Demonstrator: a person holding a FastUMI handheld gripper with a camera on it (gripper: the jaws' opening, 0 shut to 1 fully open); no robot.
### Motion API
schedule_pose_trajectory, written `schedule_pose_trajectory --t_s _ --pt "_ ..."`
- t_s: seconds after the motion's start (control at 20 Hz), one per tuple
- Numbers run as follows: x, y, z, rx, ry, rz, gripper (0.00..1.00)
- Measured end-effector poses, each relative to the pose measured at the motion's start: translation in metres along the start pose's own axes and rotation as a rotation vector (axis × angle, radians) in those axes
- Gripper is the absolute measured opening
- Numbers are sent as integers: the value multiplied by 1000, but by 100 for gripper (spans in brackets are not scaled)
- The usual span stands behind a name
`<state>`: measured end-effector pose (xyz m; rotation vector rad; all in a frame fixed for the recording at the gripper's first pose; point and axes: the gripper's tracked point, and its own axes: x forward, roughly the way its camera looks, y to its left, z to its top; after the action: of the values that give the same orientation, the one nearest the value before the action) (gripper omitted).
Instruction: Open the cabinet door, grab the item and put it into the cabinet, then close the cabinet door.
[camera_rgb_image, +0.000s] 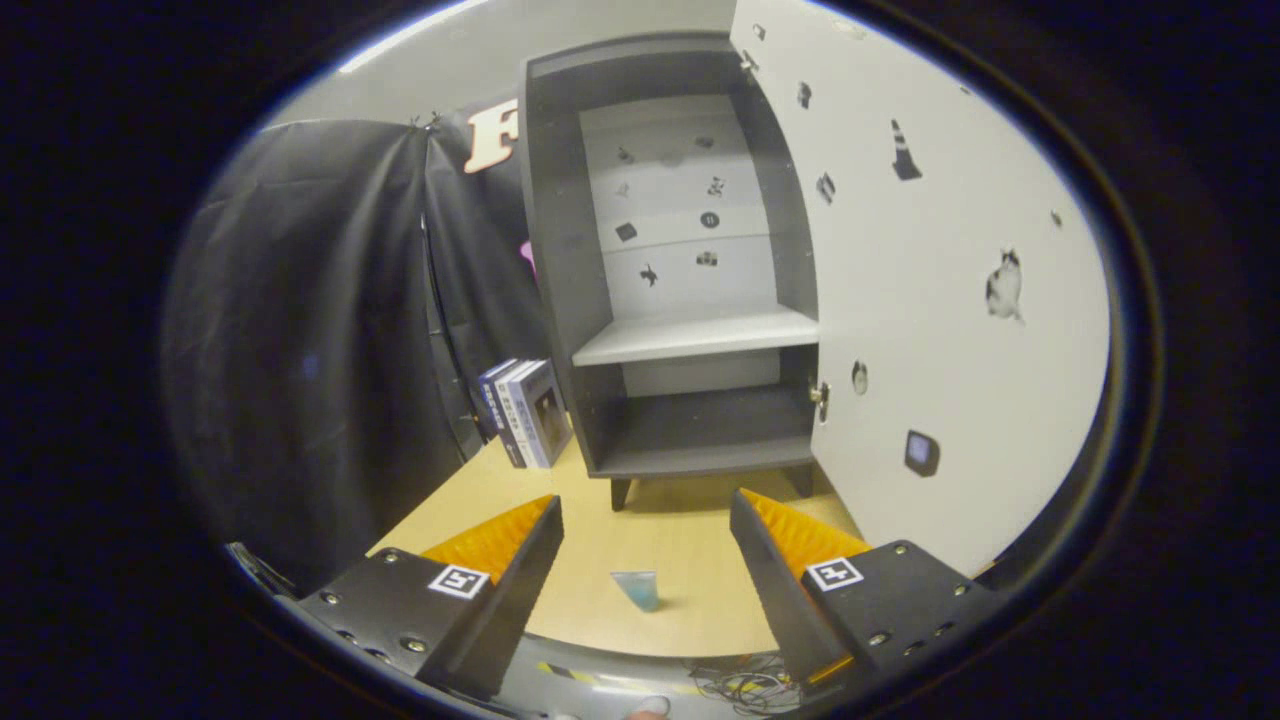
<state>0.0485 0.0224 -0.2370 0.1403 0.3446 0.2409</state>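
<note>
The cabinet stands open on the wooden counter, its white door swung wide to the right, showing a white shelf and a dark lower compartment with nothing seen on either. A few books lean beside its left wall. The gripper hangs with fingers spread apart, holding nothing, and the small blue item sits on the counter between them

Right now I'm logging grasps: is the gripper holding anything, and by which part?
Nothing is held. The gripper is open, its fingers spread apart, and the small blue item lies untouched on the table between them.
</note>
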Motion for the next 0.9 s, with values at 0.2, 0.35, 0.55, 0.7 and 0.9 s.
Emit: schedule_pose_trajectory --t_s 0.2,0.35,0.55,0.7,0.9 --pt "39 13 -44 14 68 19 100" --pt "63 13 -77 -6 119 9 100" --pt "92 13 -117 -3 172 -1 100" --pt "111 13 -148 -14 204 -13 100" --pt "135 1 -181 -25 223 -59 100"
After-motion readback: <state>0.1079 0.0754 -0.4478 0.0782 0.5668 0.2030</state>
